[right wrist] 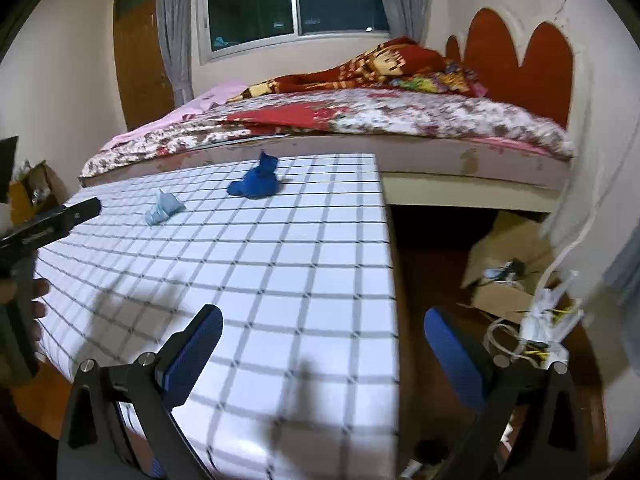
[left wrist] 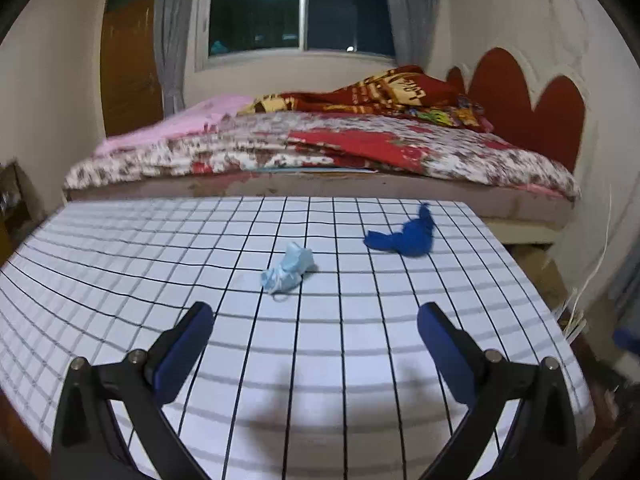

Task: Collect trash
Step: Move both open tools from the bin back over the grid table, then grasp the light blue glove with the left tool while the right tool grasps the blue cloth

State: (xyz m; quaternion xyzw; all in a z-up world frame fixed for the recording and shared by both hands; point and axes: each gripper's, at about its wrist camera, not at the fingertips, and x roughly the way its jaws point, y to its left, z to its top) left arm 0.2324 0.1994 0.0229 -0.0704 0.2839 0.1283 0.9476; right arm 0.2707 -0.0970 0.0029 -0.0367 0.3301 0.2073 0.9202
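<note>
Blue pads line both tools, and each pair of jaws stands wide apart with nothing between. The left gripper (left wrist: 316,320) hangs over the near part of the worktop (left wrist: 120,264), a white surface ruled with a dark grid. The right gripper (right wrist: 324,324) sits at the worktop's right edge, one finger over the grid and the other over the floor (where a cardboard box (right wrist: 504,280) and a tangle of white cables (right wrist: 540,320) lie).

Past the left gripper, around the middle of the worktop, lies a crumpled pale-blue face mask (left wrist: 287,269). Farther back and to the right, near the far edge, sits a wadded dark-blue cloth (left wrist: 404,236), apart from the mask.

Beyond the worktop's far edge runs a bed (left wrist: 320,148) with floral covers, then a dark window (left wrist: 296,12).
</note>
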